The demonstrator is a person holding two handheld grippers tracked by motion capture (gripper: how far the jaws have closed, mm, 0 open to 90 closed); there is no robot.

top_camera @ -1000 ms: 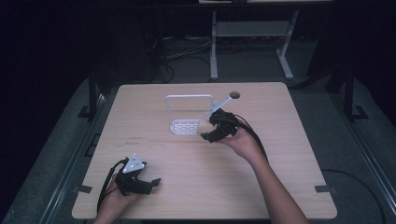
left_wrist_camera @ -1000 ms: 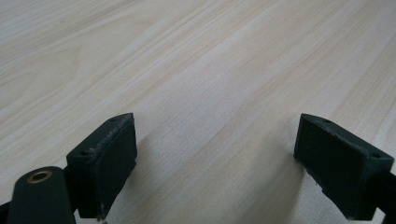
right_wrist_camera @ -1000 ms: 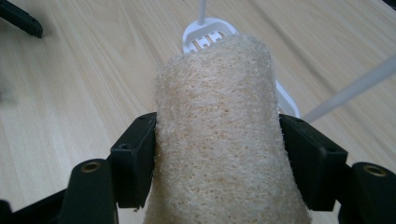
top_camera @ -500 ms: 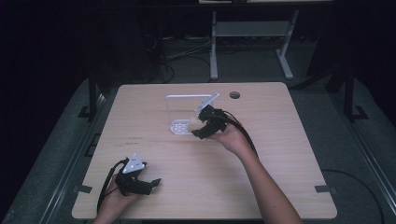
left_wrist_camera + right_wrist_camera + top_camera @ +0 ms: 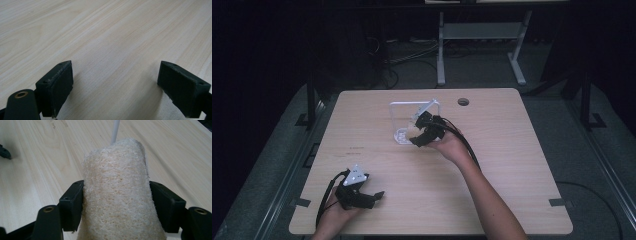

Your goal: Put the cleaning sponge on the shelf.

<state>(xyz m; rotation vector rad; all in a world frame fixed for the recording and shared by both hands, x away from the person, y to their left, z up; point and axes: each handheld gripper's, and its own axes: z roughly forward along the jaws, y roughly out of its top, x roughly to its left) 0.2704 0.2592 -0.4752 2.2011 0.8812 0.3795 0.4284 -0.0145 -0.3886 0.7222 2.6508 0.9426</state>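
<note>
Table (image 5: 512, 165): pale wood, rounded corners, a dark round hole (image 5: 463, 102) near its far edge; it carries everything listed below. Rack (image 5: 404, 112): white wire frame with a pale perforated base, standing on the far middle of the table, just beside my right gripper. My right gripper (image 5: 416, 136): black, cable trailing back along my forearm, held over the table at the rack's near right corner; in the right gripper view its jaws stand partly apart with both pads pressed on the sides of the sponge (image 5: 117, 202), so it has a firm hold. Sponge: pale, coarse, fibrous loofah block, upright between those pads and rising well above them, a thin white rod of the rack showing just behind its top. My left gripper (image 5: 374, 196): black with a grey three-cornered plate, resting low at the table's near left corner, well apart from the rack; in the left gripper view (image 5: 115, 87) its jaws stand wide apart with bare wood between them, holding nothing.
</note>
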